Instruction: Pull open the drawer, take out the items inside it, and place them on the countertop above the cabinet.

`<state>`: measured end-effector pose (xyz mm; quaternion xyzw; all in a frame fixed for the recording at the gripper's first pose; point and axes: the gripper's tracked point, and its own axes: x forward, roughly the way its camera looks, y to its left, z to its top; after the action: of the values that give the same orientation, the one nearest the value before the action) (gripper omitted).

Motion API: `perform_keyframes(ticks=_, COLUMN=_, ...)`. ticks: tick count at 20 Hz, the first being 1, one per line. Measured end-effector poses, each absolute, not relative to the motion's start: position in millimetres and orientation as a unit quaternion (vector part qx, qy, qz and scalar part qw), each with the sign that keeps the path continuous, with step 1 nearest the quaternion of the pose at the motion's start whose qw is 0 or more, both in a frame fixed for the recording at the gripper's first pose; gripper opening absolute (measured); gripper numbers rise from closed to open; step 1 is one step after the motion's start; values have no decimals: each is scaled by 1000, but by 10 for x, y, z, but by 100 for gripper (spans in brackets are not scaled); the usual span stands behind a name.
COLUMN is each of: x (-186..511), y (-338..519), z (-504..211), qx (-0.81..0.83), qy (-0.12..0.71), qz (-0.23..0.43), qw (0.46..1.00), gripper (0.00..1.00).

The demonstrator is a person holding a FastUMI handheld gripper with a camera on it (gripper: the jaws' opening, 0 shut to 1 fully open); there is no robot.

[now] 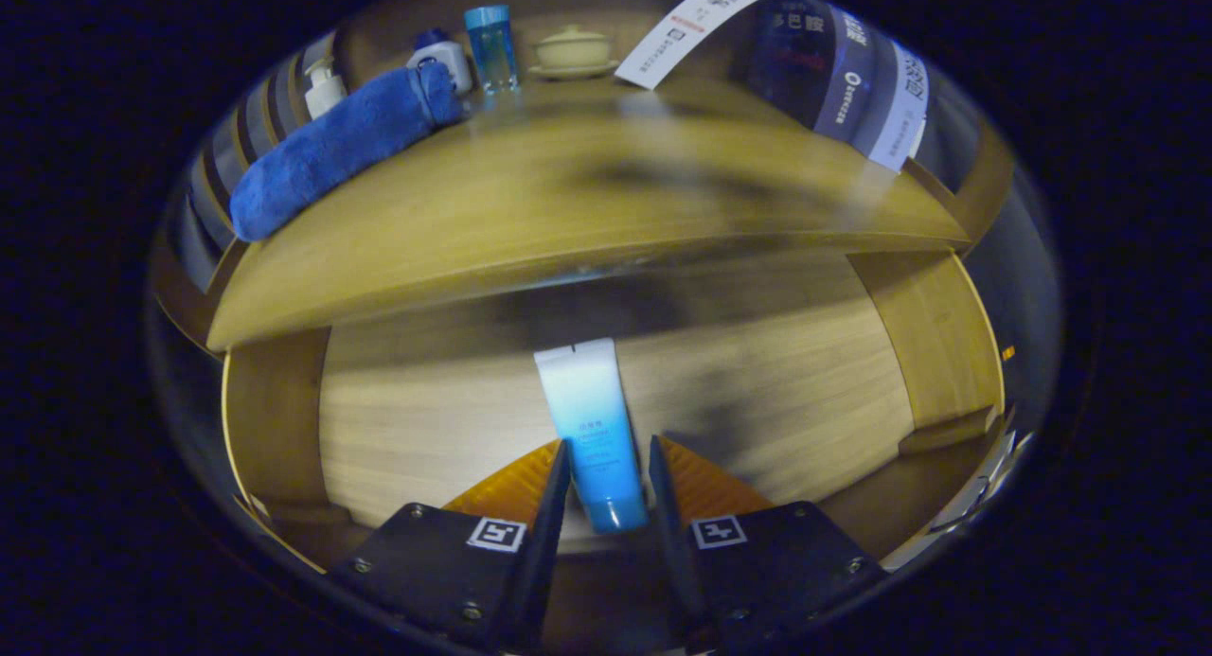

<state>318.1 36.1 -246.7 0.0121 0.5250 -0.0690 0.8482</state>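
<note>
The gripper point(609, 462) holds a blue and white tube point(592, 429) between its two fingers, which are closed in on the tube's sides. Below and beyond the fingers lies the open wooden drawer point(426, 419). Above it, farther ahead, is the wooden countertop point(568, 211). On the countertop rest a rolled blue towel point(336, 150), a white pump bottle point(324, 88), a blue bottle point(490, 48) and a small lidded bowl point(573, 50).
</note>
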Motion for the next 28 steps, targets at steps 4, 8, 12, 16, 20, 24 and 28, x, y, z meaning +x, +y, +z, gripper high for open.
perform_keyframes(ticks=4, x=3169, y=384, z=-2624, qx=14, qy=541, qz=-64, qw=839, gripper=50)
perform_keyframes(ticks=8, x=3162, y=364, z=-2634, qx=20, qy=550, qz=-76, qw=831, gripper=50)
perform_keyframes(ticks=12, x=3173, y=342, z=-2593, qx=1, qy=540, qz=-70, qw=839, gripper=41)
perform_keyframes(ticks=16, x=3139, y=147, z=-2370, qx=-83, qy=528, qz=-83, qw=841, gripper=33)
perform_keyframes(ticks=20, x=3048, y=-111, z=-1875, qx=-175, qy=506, qz=-125, qw=835, gripper=33)
perform_keyframes(ticks=24, x=2897, y=-198, z=-1501, qx=-194, qy=479, qz=-163, qw=840, gripper=33)
perform_keyframes(ticks=28, x=2798, y=-126, z=-1174, qx=-213, qy=449, qz=-174, qw=850, gripper=33)
